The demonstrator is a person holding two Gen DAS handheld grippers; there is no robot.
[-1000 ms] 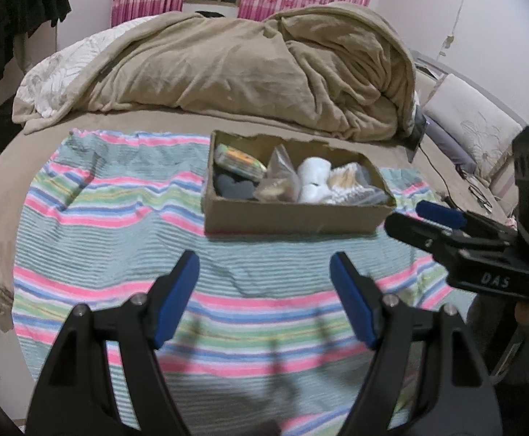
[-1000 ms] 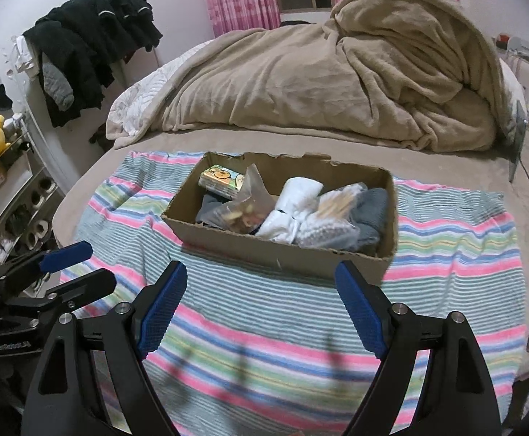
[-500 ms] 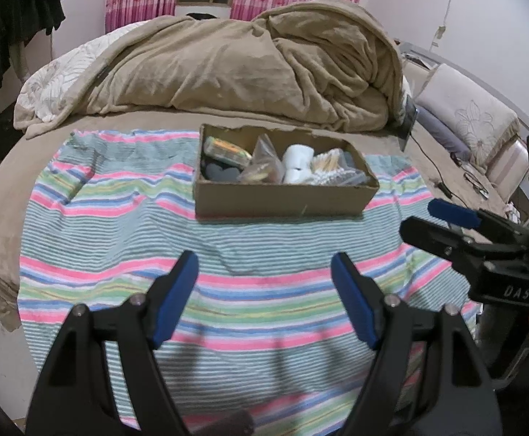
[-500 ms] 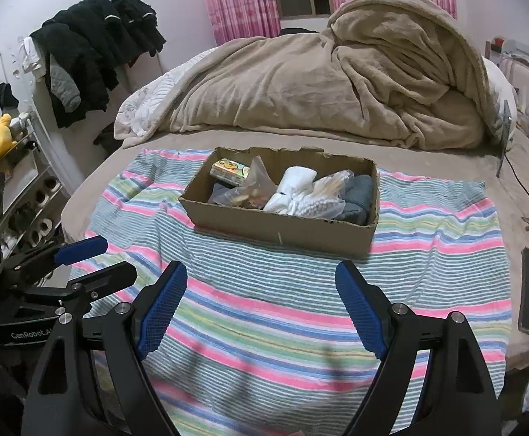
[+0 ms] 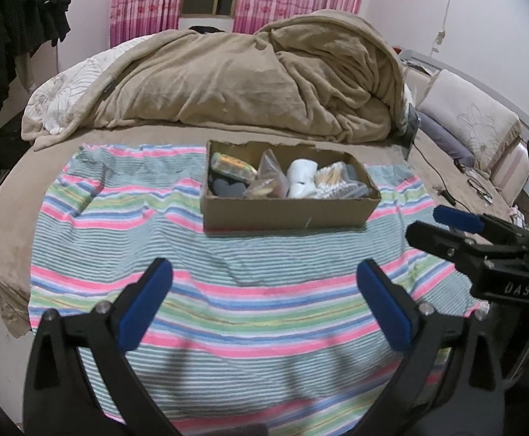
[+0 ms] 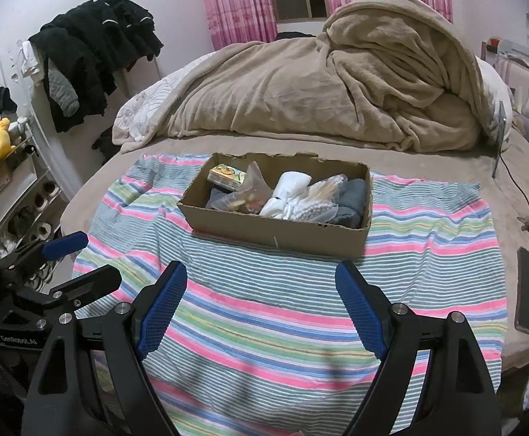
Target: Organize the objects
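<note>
Distance from the cardboard box [image 5: 288,214] has grown: in both wrist views it looks smaller and sits higher in the picture than a second ago, so both hands have backed away. The left tool [image 5: 264,303] has just been opening its jaws, now spread wide with nothing between them; the right tool [image 6: 260,303] is spread too, holding nothing. I judge the packing done (no loose item lies on the striped towel [image 5: 126,247]).

Count: one box, at twelve o'clock from each tool, well apart, on the towel on the bed [image 6: 427,167]. Inside, one printed packet [image 5: 233,167], one dark heart-shaped piece [image 5: 228,189], one clear bag [image 5: 268,181], one white roll [image 5: 302,178], one bag of cotton swabs [image 6: 315,201], one grey cloth [image 6: 353,196]. One phone [image 6: 526,290] lies at three o'clock.
</note>
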